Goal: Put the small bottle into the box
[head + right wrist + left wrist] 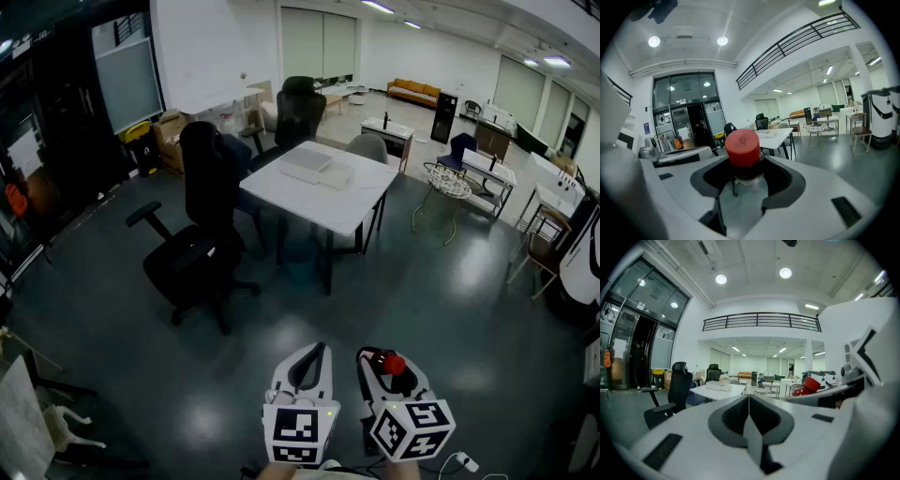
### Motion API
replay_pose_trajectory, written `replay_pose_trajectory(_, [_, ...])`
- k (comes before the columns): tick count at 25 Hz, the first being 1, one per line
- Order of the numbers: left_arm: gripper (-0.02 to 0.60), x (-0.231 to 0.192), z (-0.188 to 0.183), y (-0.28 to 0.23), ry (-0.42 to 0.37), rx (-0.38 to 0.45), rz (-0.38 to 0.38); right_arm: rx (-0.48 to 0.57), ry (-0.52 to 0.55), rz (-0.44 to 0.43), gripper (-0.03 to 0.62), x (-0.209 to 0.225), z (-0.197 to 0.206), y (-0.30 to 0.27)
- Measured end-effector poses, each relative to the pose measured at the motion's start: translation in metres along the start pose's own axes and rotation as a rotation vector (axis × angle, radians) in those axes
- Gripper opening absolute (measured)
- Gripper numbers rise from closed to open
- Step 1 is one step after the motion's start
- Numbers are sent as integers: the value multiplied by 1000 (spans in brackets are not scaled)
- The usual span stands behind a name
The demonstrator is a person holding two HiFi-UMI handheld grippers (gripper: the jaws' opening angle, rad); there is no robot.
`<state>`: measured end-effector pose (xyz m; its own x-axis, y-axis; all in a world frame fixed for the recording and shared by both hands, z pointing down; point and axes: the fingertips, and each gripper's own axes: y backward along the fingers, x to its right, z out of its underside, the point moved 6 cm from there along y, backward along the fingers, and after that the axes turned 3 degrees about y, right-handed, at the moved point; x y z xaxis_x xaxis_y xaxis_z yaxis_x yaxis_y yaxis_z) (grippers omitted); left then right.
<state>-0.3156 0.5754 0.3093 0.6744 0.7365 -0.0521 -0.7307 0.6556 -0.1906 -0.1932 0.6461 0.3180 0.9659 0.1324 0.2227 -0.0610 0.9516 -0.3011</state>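
Note:
A small clear bottle with a red cap (742, 147) is clamped between the jaws of my right gripper (745, 177), cap pointing forward. In the head view the right gripper (377, 362) and the bottle's cap (393, 364) are at the bottom, over the dark floor. Beside it, my left gripper (318, 351) is shut with nothing in it; in its own view the left gripper (749, 405) has its jaws pressed together. Far ahead, flat white boxes (307, 161) lie on a white table (352, 208). From the left gripper view the red cap (811, 384) shows at the right.
A black office chair (199, 246) stands on the floor left of the table, and another black chair (298, 108) stands behind it. Further desks, a wire stool (446, 184) and a wooden chair (543, 246) are at the right. A white folding chair (64, 427) is at the lower left.

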Motion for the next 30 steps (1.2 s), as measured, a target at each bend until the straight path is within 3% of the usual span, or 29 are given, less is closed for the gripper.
replay_pose_trajectory(17, [20, -26, -3, -31, 10, -7, -6, 1, -15, -17, 227, 1, -11, -39])
replay_pose_trajectory(30, [20, -69, -8, -70, -2, -3, 33, 5, -37, 21, 227, -3, -22, -95])
